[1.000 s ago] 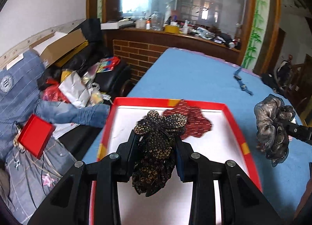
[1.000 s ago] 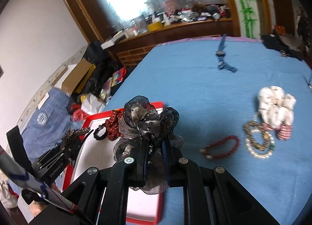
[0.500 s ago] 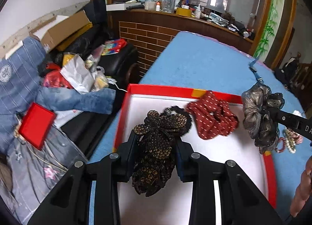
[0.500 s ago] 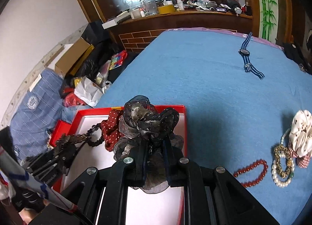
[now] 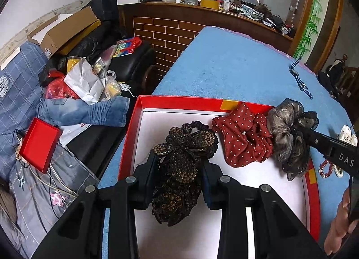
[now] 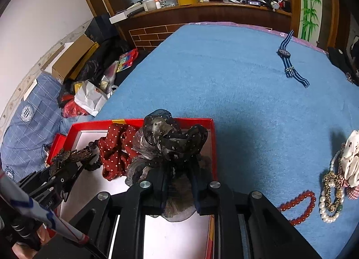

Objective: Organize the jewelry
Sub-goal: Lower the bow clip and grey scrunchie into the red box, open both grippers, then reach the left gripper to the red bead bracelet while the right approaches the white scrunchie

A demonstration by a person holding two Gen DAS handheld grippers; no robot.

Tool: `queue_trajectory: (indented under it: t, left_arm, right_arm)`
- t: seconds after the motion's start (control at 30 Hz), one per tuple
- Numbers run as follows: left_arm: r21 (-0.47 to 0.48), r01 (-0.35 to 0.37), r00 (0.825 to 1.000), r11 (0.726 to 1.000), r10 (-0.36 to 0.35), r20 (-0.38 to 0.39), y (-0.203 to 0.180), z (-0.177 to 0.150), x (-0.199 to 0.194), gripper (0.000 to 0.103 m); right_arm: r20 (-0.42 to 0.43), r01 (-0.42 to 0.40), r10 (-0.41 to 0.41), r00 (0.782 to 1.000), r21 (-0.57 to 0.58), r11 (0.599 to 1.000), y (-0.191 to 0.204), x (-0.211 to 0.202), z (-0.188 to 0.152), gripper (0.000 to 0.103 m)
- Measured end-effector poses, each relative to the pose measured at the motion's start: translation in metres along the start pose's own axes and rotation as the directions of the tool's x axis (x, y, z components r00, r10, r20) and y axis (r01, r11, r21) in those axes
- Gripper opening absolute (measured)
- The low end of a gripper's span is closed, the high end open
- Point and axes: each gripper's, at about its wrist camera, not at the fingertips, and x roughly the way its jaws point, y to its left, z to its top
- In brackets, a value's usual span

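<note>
While over red box [image 5: 170,100], left claw [image 5: 180,167] clamps beaded black bow [image 5: 182,158]; right claw [image 6: 179,169] clamps grey gauze scrunchie [image 6: 166,144].

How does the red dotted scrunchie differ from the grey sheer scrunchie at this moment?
The red dotted scrunchie lies loose on the white floor of the red box; the grey sheer scrunchie is clamped in the right gripper above the box. The red one is opaque with white dots; the grey one is translucent with tiny studs. Both are gathered fabric hair ties.
</note>
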Motion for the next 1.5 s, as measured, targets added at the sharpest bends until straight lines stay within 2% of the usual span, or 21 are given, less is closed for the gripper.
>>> queue_trajectory:
  t: [0.07,0.2,0.33,0.73,0.93,1.17,1.37,1.5]
  left_arm:
    - [-0.005,0.0,1.0,1.0,0.0,0.004,0.001,0.001,0.001,0.034]
    - [-0.016,0.004,1.0,1.0,-0.004,0.004,0.002,0.001,0.001,0.037]
    - [-0.018,0.011,1.0,1.0,-0.01,0.02,0.002,0.002,-0.005,0.04]
    - [0.012,0.015,0.995,1.0,-0.016,0.103,-0.021,0.002,-0.042,0.044]
    - [0.079,0.043,0.989,0.996,-0.054,0.134,-0.06,-0.003,-0.062,0.045]
    - [0.188,0.076,0.986,0.979,-0.101,0.129,-0.118,-0.015,-0.072,0.045]
    - [0.291,0.128,0.983,0.948,-0.161,0.091,-0.17,-0.031,-0.073,0.045]
    - [0.358,0.202,0.974,0.912,-0.226,0.027,-0.204,-0.04,-0.069,0.045]
  right_arm:
    - [-0.005,-0.007,0.007,1.0,0.004,1.0,-0.002,0.001,0.0,0.024]
    - [-0.003,-0.027,0.028,1.0,0.02,0.999,-0.005,-0.004,-0.001,0.037]
    - [0.015,-0.04,0.04,0.999,0.024,0.999,-0.005,-0.013,-0.001,0.042]
    - [0.096,-0.105,0.097,0.991,0.081,0.991,-0.028,-0.061,-0.016,0.046]
    - [0.134,-0.115,0.098,0.986,0.125,0.985,-0.056,-0.089,-0.03,0.047]
    - [0.187,-0.1,0.06,0.981,0.214,0.972,-0.111,-0.122,-0.046,0.047]
    - [0.24,-0.068,-0.008,0.971,0.306,0.95,-0.167,-0.15,-0.055,0.047]
    - [0.272,-0.004,-0.103,0.957,0.369,0.929,-0.201,-0.167,-0.061,0.048]
